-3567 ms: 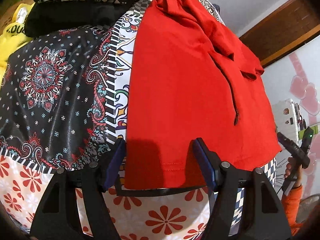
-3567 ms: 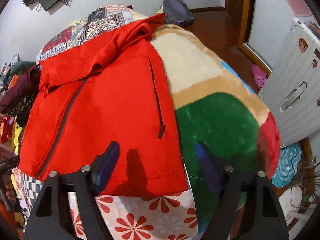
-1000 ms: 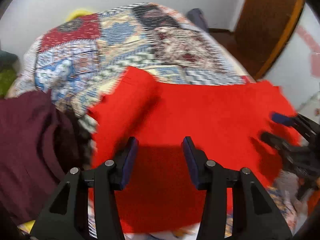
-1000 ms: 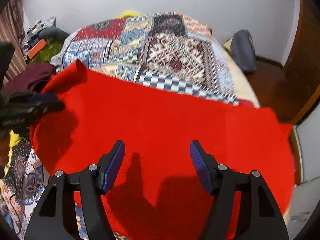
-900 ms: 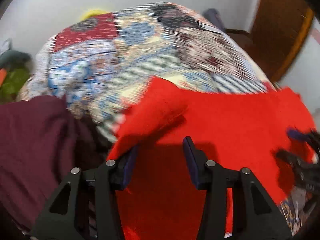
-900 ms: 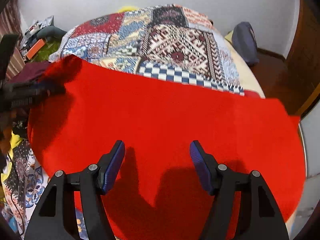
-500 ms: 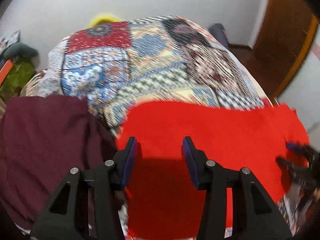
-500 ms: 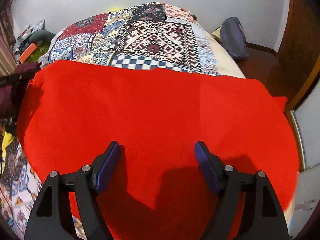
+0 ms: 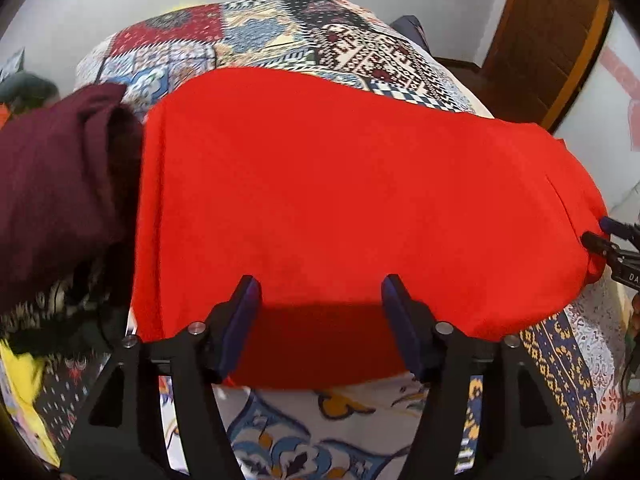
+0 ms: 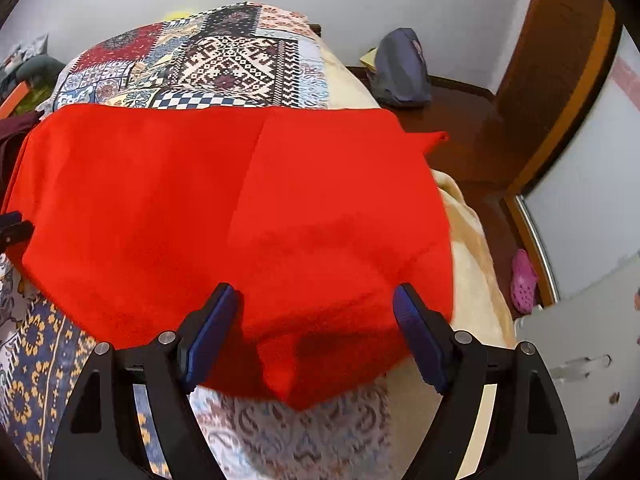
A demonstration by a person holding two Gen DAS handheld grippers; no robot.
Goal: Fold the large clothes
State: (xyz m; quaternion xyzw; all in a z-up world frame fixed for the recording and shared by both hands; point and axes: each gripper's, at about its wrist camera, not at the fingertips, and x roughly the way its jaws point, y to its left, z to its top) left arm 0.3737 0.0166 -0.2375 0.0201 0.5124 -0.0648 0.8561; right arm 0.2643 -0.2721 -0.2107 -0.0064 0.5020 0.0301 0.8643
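One red garment, smooth knit, broad rectangle, frame centre on patchwork bed. One maroon cloth bunched left. Left gripper, right gripper: jaws wide, empty.

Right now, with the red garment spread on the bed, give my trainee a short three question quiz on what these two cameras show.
1. True or false: the left gripper is clamped shut on the red garment.
2. Multiple choice: what lies against the garment's left edge in the left wrist view? A) maroon clothing B) a pillow C) a laptop
3. Fill in: on the floor near the white cabinet sits a pink ____.

Key:
1. False; both it and the right gripper stand open over the cloth.
2. A
3. Shoe
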